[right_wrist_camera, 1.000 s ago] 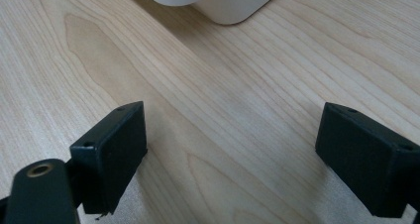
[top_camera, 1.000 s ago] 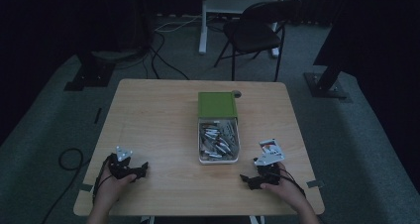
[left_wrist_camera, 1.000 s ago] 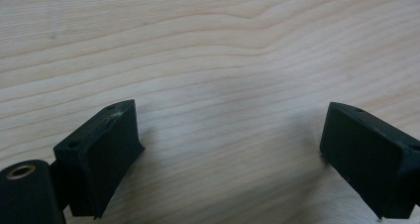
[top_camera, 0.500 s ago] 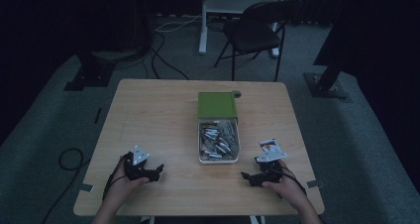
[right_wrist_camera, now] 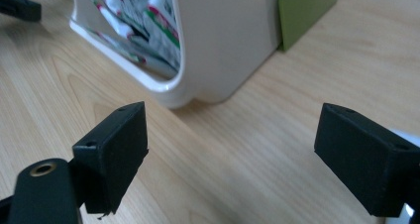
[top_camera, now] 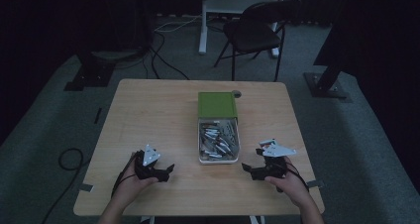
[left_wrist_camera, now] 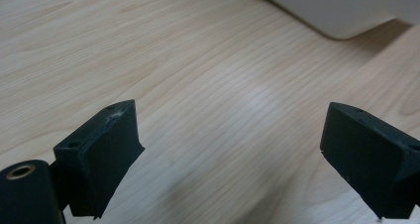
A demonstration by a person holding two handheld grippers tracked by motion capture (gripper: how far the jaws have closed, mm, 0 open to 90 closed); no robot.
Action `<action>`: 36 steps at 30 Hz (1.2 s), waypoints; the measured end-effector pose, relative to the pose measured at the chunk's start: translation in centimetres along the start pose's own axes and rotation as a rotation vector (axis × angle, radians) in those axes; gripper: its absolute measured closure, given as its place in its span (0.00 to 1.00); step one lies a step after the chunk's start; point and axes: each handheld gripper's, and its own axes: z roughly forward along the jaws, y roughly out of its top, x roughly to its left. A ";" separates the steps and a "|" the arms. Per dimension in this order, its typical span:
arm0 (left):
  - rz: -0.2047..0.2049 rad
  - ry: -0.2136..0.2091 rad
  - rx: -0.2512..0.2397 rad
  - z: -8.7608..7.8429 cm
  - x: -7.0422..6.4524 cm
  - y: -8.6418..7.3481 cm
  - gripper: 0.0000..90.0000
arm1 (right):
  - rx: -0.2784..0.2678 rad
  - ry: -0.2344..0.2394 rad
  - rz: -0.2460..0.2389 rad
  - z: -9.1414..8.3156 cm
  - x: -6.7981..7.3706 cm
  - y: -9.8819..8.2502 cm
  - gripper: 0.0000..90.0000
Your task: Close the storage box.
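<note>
A light wooden table (top_camera: 148, 115) carries a white rectangular container (top_camera: 218, 159) near its centre. A green lid (top_camera: 217, 105) covers the far part of the container, slid back; the near part stands uncovered and holds a heap of small silver sachets (top_camera: 218, 139) with red and green print. A small round dark object (top_camera: 236, 93) sits just beyond the lid's far right corner; its identity cannot be told.

The left gripper (top_camera: 166, 169) lies low at the near left of the table, held in the person's left hand (top_camera: 130, 183), well apart from the container. Its jaws stand wide apart and hold nothing. In the left gripper view, bare wood shows between them, with a rounded corner of the container at the upper right.

The right gripper (top_camera: 251, 167) is at the near right of the table, held in the right hand (top_camera: 287, 183), just beside the container's near right corner and apart from it. Its jaws stand wide apart with nothing between them. In the right gripper view, the container wall and the edge of the lid rise ahead of the jaws, with the sachets visible inside.

Beyond the table, a black folding chair (top_camera: 257, 30) stands on the grey floor (top_camera: 44, 115).
</note>
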 end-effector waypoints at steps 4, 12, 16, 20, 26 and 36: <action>0.024 -0.039 -0.017 0.4 -0.9 1.0 0.10 | -0.024 0.000 0.001 -0.1 0.1 0.6 0.15; 0.060 -0.080 -0.051 1.3 -2.1 2.7 0.10 | -0.045 0.019 -0.009 0.0 0.2 1.4 0.15; 0.073 -0.111 -0.078 1.5 -2.6 3.5 0.10 | -0.067 0.019 -0.004 0.2 0.1 2.0 0.15; 0.079 -0.127 -0.098 1.9 -3.0 4.1 0.10 | -0.080 0.015 -0.003 0.5 0.0 2.5 0.15; 0.078 -0.137 -0.143 2.3 -3.2 5.0 0.10 | -0.088 0.016 -0.004 1.1 -0.1 2.9 0.15; 0.086 -0.157 -0.170 3.0 -3.6 6.1 0.10 | -0.092 0.014 -0.013 1.7 -0.2 3.1 0.15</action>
